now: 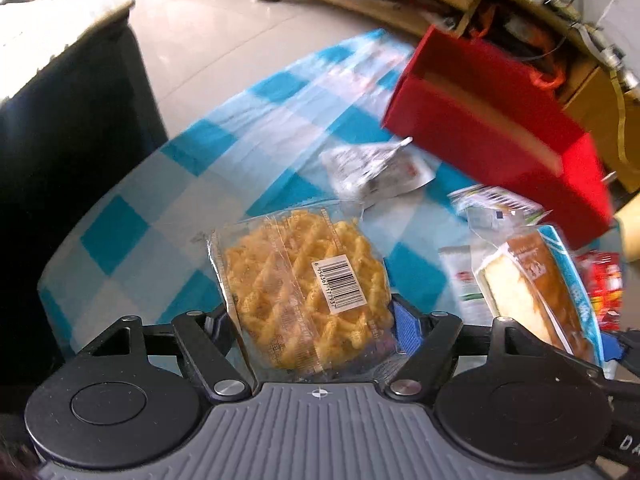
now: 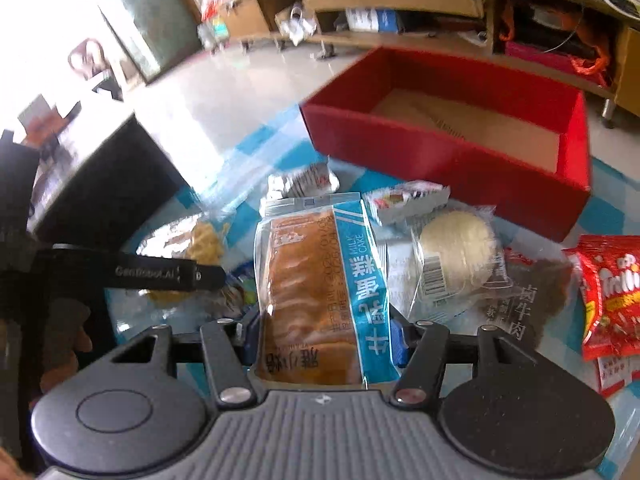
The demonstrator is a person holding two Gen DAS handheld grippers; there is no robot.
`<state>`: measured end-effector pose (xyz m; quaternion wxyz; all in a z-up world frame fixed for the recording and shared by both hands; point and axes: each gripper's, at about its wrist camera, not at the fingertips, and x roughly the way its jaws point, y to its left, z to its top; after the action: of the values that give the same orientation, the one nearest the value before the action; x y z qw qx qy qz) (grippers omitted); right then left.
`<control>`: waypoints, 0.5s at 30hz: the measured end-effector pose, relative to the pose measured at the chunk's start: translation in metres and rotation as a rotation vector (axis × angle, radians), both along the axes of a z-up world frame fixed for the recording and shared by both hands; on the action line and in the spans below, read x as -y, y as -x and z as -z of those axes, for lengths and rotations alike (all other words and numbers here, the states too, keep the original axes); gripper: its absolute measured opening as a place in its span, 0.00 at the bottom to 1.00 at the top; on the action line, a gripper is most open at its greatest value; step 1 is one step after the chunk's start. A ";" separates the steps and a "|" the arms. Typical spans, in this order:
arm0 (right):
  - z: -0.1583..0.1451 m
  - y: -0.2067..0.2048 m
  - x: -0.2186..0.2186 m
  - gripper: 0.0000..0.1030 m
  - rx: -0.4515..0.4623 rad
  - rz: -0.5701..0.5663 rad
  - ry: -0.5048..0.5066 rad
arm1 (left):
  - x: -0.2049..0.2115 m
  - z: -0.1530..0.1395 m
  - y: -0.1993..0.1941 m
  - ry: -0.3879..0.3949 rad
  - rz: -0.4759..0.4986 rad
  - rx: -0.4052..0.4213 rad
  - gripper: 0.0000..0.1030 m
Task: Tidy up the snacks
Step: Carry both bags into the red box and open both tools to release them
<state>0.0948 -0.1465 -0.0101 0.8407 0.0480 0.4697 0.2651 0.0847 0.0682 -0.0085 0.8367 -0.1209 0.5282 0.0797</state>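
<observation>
My left gripper (image 1: 316, 320) is shut on a clear packet of yellow waffle biscuit (image 1: 300, 288) and holds it above the blue-checked cloth (image 1: 160, 200). My right gripper (image 2: 324, 336) is shut on a milk cake packet (image 2: 316, 288) with a blue stripe; the packet also shows at the right of the left wrist view (image 1: 532, 292). The open red box (image 2: 460, 148) stands beyond the snacks, with a bare cardboard floor; it also shows in the left wrist view (image 1: 500, 132). The left gripper's arm (image 2: 160, 274) with the waffle packet (image 2: 204, 240) shows left of the cake.
Loose snacks lie between me and the box: a silver packet (image 2: 304, 182), a small white packet (image 2: 408, 198), a round white cake (image 2: 456, 252), a dark beef packet (image 2: 532, 292), a red candy bag (image 2: 612, 296). A dark cabinet (image 1: 68, 152) stands left; wooden shelves (image 2: 400, 4) behind.
</observation>
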 end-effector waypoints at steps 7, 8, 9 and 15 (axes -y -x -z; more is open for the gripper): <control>-0.029 -0.005 0.032 0.56 0.044 0.116 -0.103 | 0.022 -0.040 -0.016 0.094 0.070 0.122 0.78; -0.031 -0.011 0.037 0.56 0.049 0.141 -0.110 | 0.027 -0.044 -0.023 0.106 0.081 0.134 0.78; -0.033 -0.017 0.039 0.56 0.053 0.159 -0.112 | 0.031 -0.046 -0.030 0.113 0.088 0.144 0.78; -0.043 -0.060 0.049 0.56 0.099 0.242 -0.115 | 0.062 -0.056 -0.085 0.093 0.133 0.202 0.78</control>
<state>0.1544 -0.1953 0.0332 0.8845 0.1394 0.4025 0.1904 0.1696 0.0066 0.0473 0.8824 -0.1318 0.4514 -0.0132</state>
